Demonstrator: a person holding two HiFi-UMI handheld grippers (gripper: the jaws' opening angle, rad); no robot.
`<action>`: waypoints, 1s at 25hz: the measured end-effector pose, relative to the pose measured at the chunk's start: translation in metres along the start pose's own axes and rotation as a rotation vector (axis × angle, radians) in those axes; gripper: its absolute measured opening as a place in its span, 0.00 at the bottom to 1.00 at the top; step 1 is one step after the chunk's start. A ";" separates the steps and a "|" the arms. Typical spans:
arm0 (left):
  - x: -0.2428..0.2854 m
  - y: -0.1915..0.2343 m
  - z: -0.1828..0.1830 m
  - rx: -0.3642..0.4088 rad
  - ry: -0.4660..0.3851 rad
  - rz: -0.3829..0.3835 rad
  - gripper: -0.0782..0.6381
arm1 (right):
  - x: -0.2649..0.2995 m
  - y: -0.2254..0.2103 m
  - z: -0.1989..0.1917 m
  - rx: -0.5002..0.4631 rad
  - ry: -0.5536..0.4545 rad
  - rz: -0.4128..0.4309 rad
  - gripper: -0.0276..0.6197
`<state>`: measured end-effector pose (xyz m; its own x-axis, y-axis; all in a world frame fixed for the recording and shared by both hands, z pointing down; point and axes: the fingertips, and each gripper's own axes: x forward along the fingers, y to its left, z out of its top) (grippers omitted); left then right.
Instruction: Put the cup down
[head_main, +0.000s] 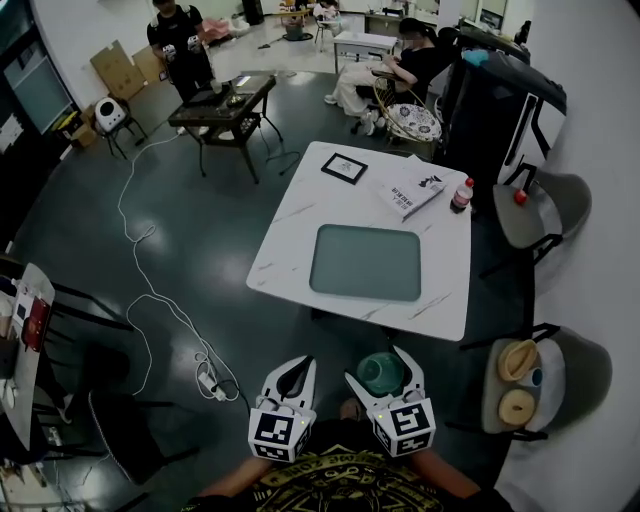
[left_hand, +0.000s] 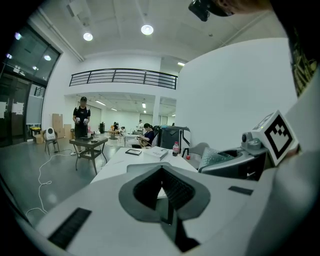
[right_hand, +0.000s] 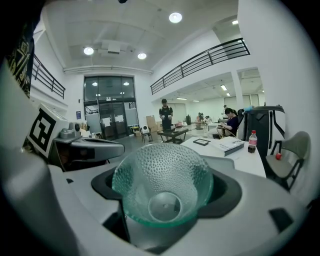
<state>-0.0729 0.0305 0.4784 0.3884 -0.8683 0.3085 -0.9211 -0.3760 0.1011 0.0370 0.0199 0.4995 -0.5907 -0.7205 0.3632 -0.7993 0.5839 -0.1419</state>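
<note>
A green dimpled glass cup (right_hand: 162, 185) sits between the jaws of my right gripper (right_hand: 165, 172), mouth toward the camera, and the gripper is shut on it. From the head view the cup (head_main: 380, 372) and right gripper (head_main: 384, 378) are held low, close to the person's body and short of the near edge of the white marble table (head_main: 290, 240). A grey-green tray (head_main: 365, 262) lies bare in the table's middle. My left gripper (head_main: 292, 378) hangs beside the right one, its jaws together with nothing in them; the left gripper (left_hand: 162, 172) points at the table.
At the table's far side lie a framed picture (head_main: 344, 168), a book (head_main: 413, 189) and a red-capped bottle (head_main: 461, 195). Two chairs (head_main: 545, 375) stand on the right. A white cable (head_main: 150, 300) snakes over the dark floor on the left. A person stands at a dark table (head_main: 225, 105) behind.
</note>
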 end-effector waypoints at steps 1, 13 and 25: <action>0.001 -0.002 0.000 -0.001 0.002 0.010 0.12 | 0.000 -0.003 0.000 -0.002 -0.002 0.006 0.66; 0.015 -0.027 0.012 0.048 0.012 0.039 0.12 | -0.010 -0.033 0.003 0.008 -0.031 0.034 0.66; 0.042 -0.047 0.015 0.085 0.023 -0.046 0.12 | -0.015 -0.052 0.000 0.001 -0.029 -0.016 0.66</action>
<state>-0.0128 0.0067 0.4722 0.4286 -0.8420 0.3276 -0.8962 -0.4422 0.0358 0.0871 0.0003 0.5011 -0.5808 -0.7403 0.3386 -0.8089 0.5717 -0.1375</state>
